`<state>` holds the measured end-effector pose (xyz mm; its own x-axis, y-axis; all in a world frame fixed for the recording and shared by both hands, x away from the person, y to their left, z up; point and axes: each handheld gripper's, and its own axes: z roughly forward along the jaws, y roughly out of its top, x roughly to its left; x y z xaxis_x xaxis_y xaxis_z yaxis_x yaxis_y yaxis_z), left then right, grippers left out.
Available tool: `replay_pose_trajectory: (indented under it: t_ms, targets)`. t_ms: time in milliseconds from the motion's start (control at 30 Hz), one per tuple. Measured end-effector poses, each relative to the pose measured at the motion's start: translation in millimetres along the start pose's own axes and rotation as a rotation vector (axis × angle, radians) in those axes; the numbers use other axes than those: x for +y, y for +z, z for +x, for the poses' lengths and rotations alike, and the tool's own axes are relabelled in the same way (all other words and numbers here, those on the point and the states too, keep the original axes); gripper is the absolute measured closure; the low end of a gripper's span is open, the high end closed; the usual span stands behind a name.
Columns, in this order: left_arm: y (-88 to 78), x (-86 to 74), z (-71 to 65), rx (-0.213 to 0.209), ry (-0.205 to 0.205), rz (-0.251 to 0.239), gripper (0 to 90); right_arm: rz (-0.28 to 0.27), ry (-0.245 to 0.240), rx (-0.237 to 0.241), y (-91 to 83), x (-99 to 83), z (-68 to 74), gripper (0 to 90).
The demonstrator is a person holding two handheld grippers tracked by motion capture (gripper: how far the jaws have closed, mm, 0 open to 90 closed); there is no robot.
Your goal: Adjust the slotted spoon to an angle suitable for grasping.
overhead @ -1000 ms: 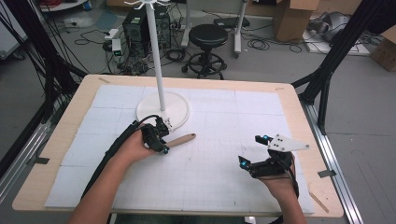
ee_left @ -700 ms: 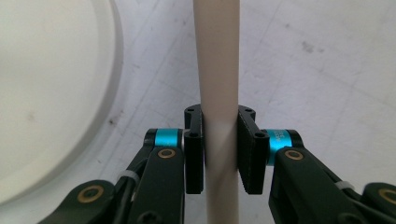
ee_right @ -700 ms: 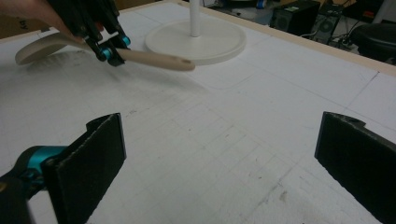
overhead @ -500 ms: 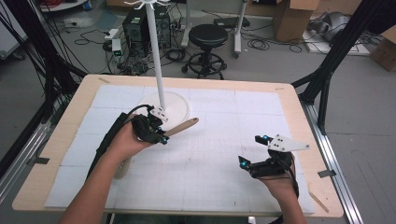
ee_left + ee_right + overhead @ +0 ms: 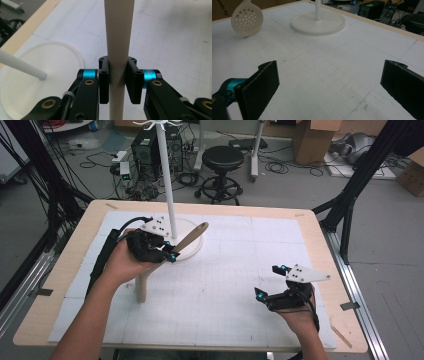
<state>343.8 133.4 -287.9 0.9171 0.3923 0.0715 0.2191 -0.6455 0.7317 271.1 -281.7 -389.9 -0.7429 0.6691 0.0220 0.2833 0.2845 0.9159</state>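
Left gripper clamps the wooden utensil mid-handle, lifting it beside the rack, probably for hanging; right gripper rests, jaws apart.

A white stand with a round base and a thin upright pole is just beside the left gripper. Far beyond both grippers, on the floor past the table, are a black stool and a computer tower.

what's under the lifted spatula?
Below the pale wooden slotted spatula in the left hand-held gripper: white gridded mat and the white stand's round base. The hand covers part of the base.
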Motion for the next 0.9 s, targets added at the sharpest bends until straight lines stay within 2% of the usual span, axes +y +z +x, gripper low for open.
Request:
replay_pose_trajectory:
  t_ms: [33,67,367,567,900]
  targets:
    - [-6.4,3.4,-1.4,-0.003,0.006,-0.028,75.2,0.0,0.002,0.002,-0.4,-0.1,0.6,0.7]
    - [-6.4,3.4,-1.4,-0.003,0.006,-0.028,75.2,0.0,0.002,0.002,-0.4,-0.1,0.6,0.7]
    - [-23.5,9.4,-3.7,-0.045,0.007,-0.142,75.3,-0.004,-0.004,0.006,1.0,2.3,1.2,0.7]
    - [-25.2,11.7,-5.5,-0.064,0.01,-0.179,75.3,-0.007,-0.004,0.008,0.2,2.6,1.5,0.7]
    - [-31.1,14.5,-10.9,-0.089,0.038,-0.209,75.3,-0.027,-0.007,0.021,1.8,10.5,2.0,0.7]
